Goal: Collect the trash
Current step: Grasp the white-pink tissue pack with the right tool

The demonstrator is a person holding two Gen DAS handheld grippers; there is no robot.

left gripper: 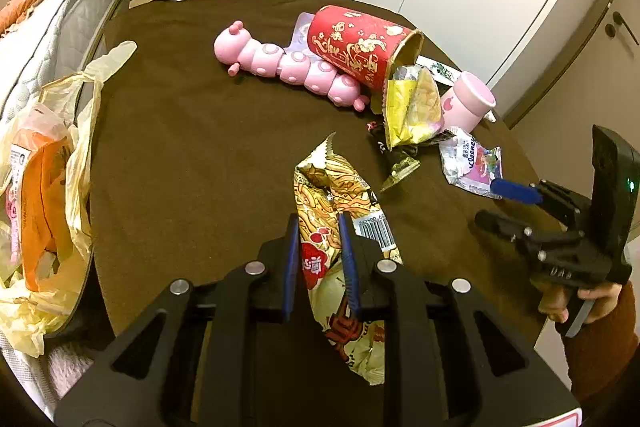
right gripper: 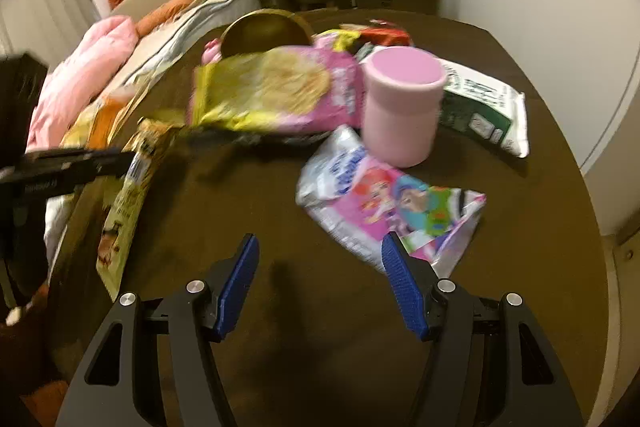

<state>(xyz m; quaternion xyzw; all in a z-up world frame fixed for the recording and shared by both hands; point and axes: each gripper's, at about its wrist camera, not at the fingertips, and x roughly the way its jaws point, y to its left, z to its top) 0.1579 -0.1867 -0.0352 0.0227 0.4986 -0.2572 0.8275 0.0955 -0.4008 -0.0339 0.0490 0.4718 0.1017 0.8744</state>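
Worktop (left gripper: 200,155): matt brown cloth. Noodle wrapper (left gripper: 336,195): glossy crinkled foil-plastic. Pink caterpillar toy (left gripper: 288,63): smooth shiny plastic. Yellow bag (left gripper: 80,131): thin translucent plastic film. Fingers (right gripper: 240,279): blue ribbed pads.

Your left tongs (left gripper: 320,247) angle downward, pads clamped on something thin; your right tongs (right gripper: 320,275) angle downward too, jaws spread wide, empty.

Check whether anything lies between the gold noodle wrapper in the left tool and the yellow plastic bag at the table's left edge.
Nothing visible does. The left tool is shut on the noodle wrapper, and only bare brown tabletop lies between it and the yellow bag. The pink caterpillar toy sits farther back.
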